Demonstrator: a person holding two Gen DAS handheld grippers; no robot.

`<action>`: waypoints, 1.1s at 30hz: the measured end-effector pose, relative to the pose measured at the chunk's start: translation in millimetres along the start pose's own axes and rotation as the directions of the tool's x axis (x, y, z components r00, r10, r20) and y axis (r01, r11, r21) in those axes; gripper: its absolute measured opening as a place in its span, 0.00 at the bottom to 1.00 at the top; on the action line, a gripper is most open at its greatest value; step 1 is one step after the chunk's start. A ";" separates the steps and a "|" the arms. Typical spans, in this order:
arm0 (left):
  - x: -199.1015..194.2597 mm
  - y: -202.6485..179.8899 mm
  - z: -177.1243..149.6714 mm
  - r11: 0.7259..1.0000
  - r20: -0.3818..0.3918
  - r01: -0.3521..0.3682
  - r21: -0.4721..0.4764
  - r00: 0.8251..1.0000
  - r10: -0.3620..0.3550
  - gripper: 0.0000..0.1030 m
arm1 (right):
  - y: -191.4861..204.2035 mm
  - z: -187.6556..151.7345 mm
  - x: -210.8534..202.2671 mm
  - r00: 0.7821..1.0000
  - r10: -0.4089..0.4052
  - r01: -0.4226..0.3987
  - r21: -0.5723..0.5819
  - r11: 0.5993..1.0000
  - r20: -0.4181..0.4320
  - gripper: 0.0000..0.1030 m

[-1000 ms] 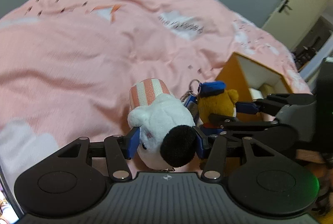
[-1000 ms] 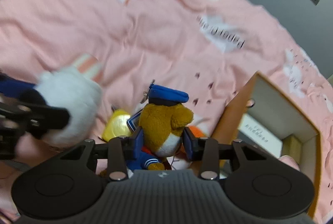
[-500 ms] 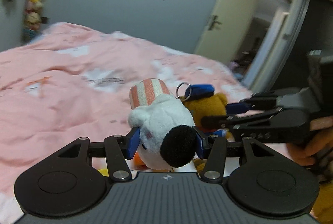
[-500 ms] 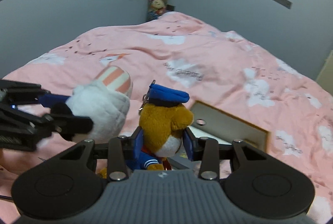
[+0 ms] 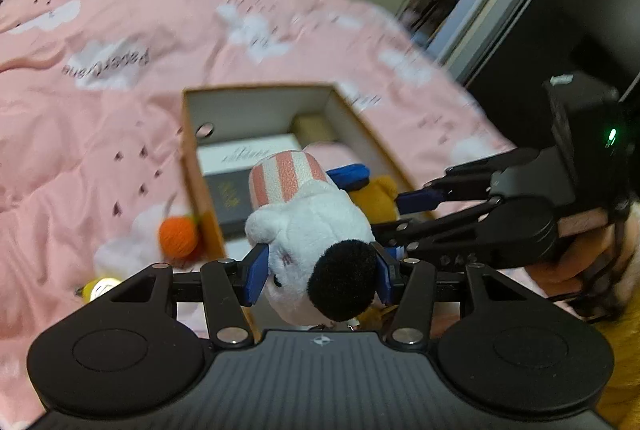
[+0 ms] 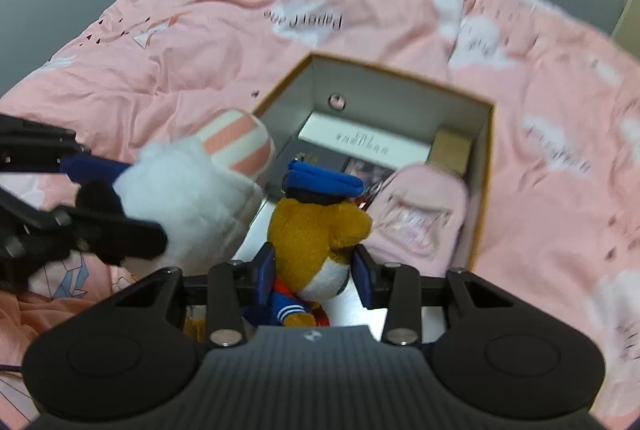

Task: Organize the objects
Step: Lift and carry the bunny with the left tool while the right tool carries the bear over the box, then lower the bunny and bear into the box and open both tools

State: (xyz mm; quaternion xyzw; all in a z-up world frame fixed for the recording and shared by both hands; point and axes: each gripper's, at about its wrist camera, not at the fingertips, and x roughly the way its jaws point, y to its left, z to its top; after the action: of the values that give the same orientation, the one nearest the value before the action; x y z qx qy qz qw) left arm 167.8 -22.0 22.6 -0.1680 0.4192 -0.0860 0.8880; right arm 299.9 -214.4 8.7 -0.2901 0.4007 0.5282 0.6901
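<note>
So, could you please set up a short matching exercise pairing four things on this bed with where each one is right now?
Things:
1. white plush
2. brown plush with blue cap
3. pink mini backpack
4. orange ball

Places:
A. lying inside the open box
B. held in the right gripper
C. on the bedspread outside the box
D. held in the left gripper

Pairs: 1-D, 2-B, 3-A, 4-C
</note>
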 end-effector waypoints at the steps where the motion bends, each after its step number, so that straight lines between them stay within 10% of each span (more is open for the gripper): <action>1: 4.3 0.2 -1.3 1.000 -0.018 -0.003 -0.007 1.000 0.003 0.58 | -3.0 -0.7 6.2 1.000 0.017 -0.017 0.013 1.000 -0.015 0.41; 15: 55.7 -10.3 -9.1 0.988 -0.230 -0.136 0.066 0.962 0.148 0.60 | -18.2 -11.8 62.9 0.981 0.078 -0.060 0.105 0.993 -0.176 0.42; 33: -4.7 26.8 -6.4 0.986 -0.017 -0.160 -0.049 0.987 0.159 0.56 | -16.4 -8.4 84.8 0.971 0.095 -0.072 0.109 0.991 -0.221 0.42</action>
State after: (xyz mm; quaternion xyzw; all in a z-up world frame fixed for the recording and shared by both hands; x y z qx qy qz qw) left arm 160.2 2.8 12.3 -0.1558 0.4389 -0.0053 0.8849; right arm 323.9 -183.7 -68.9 -0.2960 0.5143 0.4997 0.6310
